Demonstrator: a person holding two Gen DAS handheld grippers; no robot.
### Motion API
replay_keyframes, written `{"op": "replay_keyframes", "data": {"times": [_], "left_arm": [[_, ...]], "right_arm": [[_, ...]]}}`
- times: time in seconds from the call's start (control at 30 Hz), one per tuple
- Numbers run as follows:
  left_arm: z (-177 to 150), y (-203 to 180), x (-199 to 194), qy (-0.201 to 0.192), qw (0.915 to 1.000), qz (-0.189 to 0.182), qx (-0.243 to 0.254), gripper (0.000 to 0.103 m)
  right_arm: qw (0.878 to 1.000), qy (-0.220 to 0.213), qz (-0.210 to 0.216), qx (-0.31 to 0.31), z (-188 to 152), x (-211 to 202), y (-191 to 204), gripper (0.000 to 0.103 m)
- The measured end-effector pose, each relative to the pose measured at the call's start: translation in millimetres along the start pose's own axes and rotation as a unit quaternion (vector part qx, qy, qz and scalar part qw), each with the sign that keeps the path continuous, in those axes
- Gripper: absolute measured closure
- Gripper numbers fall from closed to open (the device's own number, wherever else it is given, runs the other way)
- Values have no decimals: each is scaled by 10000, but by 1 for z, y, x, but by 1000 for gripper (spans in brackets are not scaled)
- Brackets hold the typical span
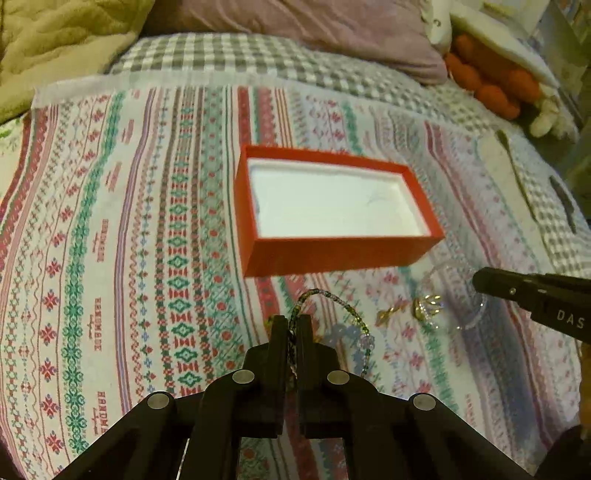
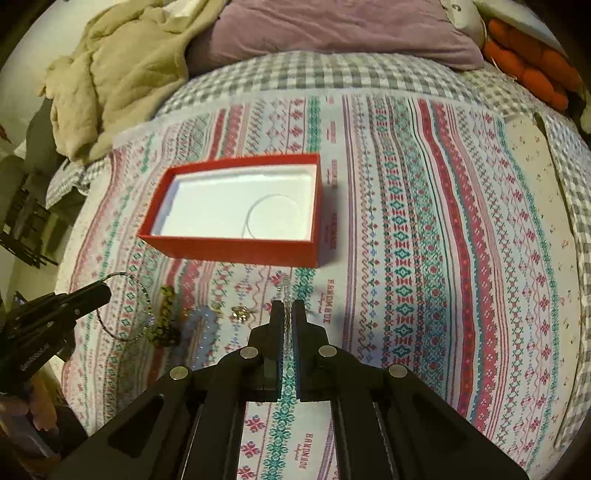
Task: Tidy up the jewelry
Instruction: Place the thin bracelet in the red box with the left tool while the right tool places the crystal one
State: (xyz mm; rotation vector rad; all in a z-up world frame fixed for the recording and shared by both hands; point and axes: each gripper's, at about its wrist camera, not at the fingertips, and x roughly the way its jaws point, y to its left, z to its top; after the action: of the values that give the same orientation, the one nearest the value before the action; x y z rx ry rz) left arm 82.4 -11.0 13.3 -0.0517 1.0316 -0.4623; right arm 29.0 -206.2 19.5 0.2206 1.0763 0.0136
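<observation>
A red box (image 1: 332, 251) with a white lining stands open on the patterned cloth; in the right wrist view the red box (image 2: 236, 251) holds a thin pale chain (image 2: 255, 210). My left gripper (image 1: 291, 321) is shut on a green beaded bracelet (image 1: 354, 314) that loops out to the right above the cloth. My right gripper (image 2: 288, 306) is shut on a clear bead strand (image 2: 284, 291). Each gripper shows in the other's view: the right gripper (image 1: 480, 282) over a clear loop (image 1: 478, 314), the left gripper (image 2: 103, 291) with the green loop (image 2: 142, 295).
Loose on the cloth between the grippers lie gold rings (image 1: 424, 308), a dark olive bead bracelet (image 2: 166, 321) and a pale blue bead bracelet (image 2: 199, 325). A purple pillow (image 2: 332, 33), a beige blanket (image 2: 122, 74) and an orange plush (image 2: 532, 70) border the far side.
</observation>
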Motion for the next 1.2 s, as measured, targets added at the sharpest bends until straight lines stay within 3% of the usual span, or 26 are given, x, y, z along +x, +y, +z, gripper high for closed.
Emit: {"op": "replay_keyframes", "data": {"times": [0.3,0.63,0.87,1.1,1.2], "left_arm": [[22,-10,2,-269,9996,37,-96,103],[61,-14,41,-227,9994,18,-247,103],[68,-6,74,-303,9987,325,-232,103],[71,-2,86,-378,9977,565,-51,103],[69,-6,86,-405,9970,665,49,103]], "right_arm": [[9990,-350,247,155,25,-23,0,99],[9966,-522,583,270,56,-15,10,99],[9957,-604,692,115,67,6,25,99],[9897,-796,1191,71,72,19,24,99],[9919,-775,999,114,72,32,17,99]]}}
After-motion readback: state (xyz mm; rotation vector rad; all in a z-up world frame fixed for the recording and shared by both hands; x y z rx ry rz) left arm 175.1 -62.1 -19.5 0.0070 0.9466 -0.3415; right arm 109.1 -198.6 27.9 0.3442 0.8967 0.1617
